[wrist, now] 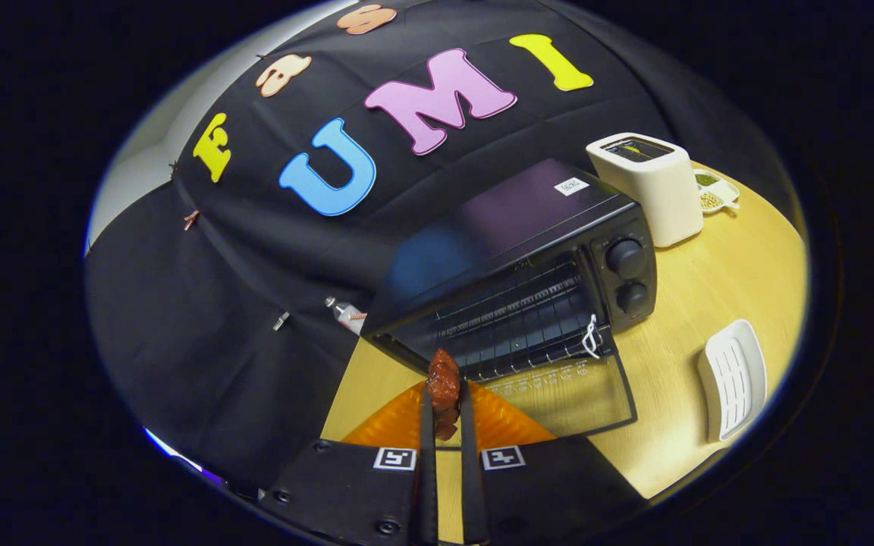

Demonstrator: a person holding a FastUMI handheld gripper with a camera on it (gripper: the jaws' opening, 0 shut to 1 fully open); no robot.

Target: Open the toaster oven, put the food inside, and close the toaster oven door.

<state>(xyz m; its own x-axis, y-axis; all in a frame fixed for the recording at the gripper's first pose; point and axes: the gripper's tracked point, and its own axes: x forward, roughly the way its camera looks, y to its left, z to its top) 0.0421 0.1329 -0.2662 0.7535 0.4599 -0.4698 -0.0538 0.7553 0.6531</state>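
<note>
Gripper point(444, 402) sits low in the gripper view, its two fingers point(427, 455) drawn close together and clamped on a piece of food point(444, 387), a reddish-brown, lumpy chunk. Both fingers press its sides; the top of the chunk sticks up past the fingertips. The food is held above an orange plate point(399, 425) with a ribbed rim, which lies on the wooden table point(718, 280) just under and to either side of the fingers.

Just ahead of the fingers stands the toaster oven point(513, 265), black, boxy, tilted in the fisheye view. Its door point(573, 390) is open, folded down flat toward the gripper, glass panel facing up, near edge next to the plate. Inside, a wire rack point(513, 318) shows across the cavity. A white cord loop point(590, 336) hangs at the right front of the opening. Two round knobs point(625, 258) are stacked on the oven's right panel. A white sticker sits on the oven's top.

Beyond the oven, to its right, is a white pop-up toaster point(653, 189), touching or just beside the oven's back corner; cannot tell which. Behind the toaster is a small white dish point(718, 193) with greenish and yellowish bits. A white slotted tray point(733, 379) lies on the table right of the open door, apart from it. A small tube point(346, 312) lies by the oven's left rear corner against the black cloth.
</note>
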